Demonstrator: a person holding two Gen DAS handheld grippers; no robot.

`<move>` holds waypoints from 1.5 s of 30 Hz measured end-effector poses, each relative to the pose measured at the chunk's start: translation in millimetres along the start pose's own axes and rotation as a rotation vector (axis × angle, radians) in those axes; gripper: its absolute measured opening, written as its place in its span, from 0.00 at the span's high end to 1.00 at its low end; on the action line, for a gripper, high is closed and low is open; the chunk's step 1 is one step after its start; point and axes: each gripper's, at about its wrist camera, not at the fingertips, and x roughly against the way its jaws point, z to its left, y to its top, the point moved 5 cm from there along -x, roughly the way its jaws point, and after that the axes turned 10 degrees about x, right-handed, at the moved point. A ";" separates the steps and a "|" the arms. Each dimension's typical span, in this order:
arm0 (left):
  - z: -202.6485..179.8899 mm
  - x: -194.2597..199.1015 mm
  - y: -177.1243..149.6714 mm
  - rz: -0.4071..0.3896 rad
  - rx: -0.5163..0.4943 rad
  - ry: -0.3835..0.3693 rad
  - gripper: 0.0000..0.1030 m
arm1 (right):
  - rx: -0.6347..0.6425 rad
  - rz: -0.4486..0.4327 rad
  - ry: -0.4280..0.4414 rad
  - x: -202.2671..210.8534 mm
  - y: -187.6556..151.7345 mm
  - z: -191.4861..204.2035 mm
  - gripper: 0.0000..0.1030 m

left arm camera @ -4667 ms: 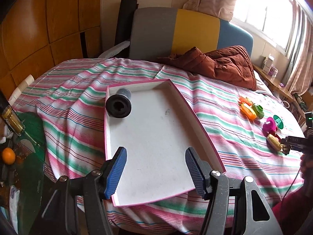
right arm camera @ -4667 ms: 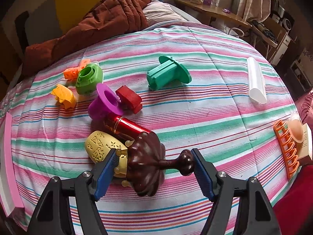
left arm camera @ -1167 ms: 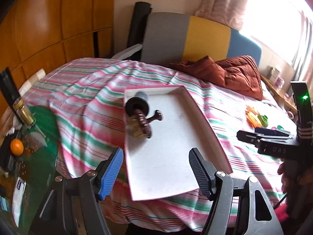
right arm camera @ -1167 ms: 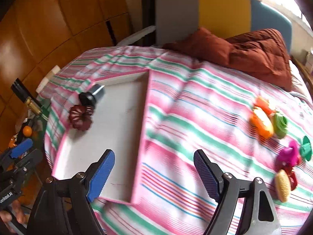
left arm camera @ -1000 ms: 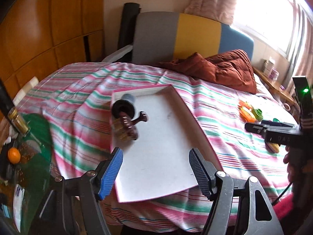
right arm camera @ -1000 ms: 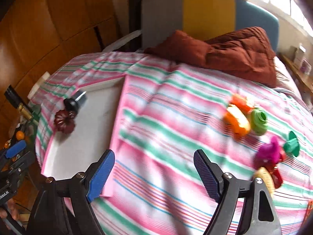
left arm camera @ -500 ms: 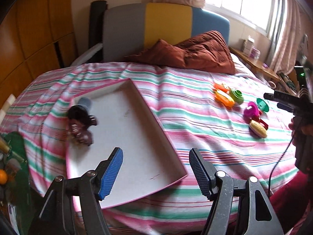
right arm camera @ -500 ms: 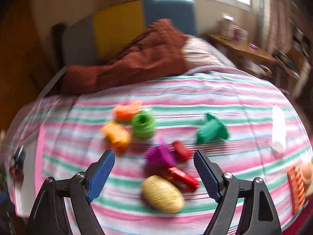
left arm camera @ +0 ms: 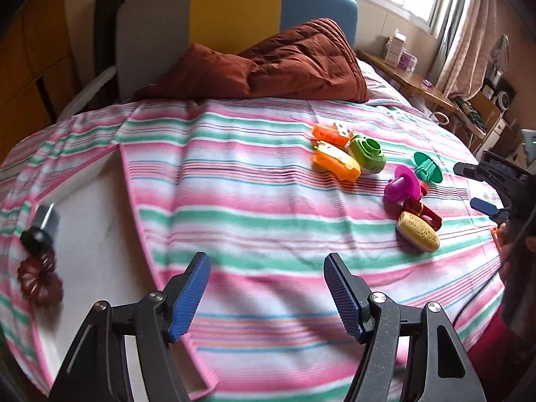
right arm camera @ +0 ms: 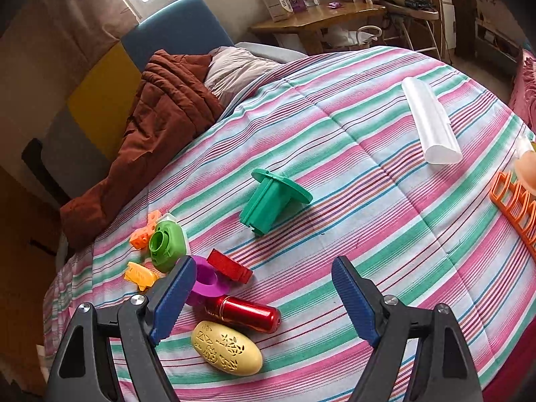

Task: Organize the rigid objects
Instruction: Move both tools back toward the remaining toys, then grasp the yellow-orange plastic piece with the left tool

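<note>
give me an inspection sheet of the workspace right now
surface: striped bedspread, lumpy.
job's things: tray holds black cap and brown knob; yellow oval, red tube, purple ring, green spool, white tube loose on the bed.
clutter: brown quilt.
grippers: left gripper open, empty; right gripper open, empty, above the red tube.
cables: nothing seen.
surroundings: headboard, desk.

A bed (left arm camera: 254, 207) with a pink, green and white striped cover holds a white tray (left arm camera: 97, 234) at its left edge and a rumpled brown quilt (left arm camera: 268, 63) by the headboard. Small plastic toys (right arm camera: 274, 201) lie scattered to the right, with a white tube (right arm camera: 430, 124) and an orange rack (right arm camera: 512, 204) farther off.
</note>
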 end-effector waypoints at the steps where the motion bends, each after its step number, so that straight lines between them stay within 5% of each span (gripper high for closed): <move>1: -4.9 -6.9 4.5 0.007 -0.001 -0.003 0.28 | 0.005 0.002 0.008 -0.1 -0.1 2.1 0.18; 9: -42.0 -63.2 48.6 0.055 0.016 -0.040 0.17 | -0.016 0.023 0.049 -2.1 -1.0 0.8 0.18; 23: -74.6 -147.7 96.8 0.137 0.169 -0.055 0.21 | -0.006 0.059 0.086 -7.8 -3.3 8.7 0.18; 26: -82.8 -159.6 94.8 0.120 0.120 -0.025 0.30 | -0.005 0.062 0.086 -8.6 -3.0 9.3 0.18; 29: -86.8 -158.1 90.9 0.095 0.064 -0.001 0.57 | -0.006 0.066 0.082 -10.1 -3.2 8.5 0.18; 32: -81.2 -151.0 83.1 0.094 0.023 -0.010 0.71 | -0.016 0.067 0.083 -10.6 -3.1 6.5 0.18; 45: -62.7 -74.1 -23.6 0.053 -0.218 -0.058 0.73 | -0.090 0.123 0.094 -19.9 -10.6 -7.9 0.19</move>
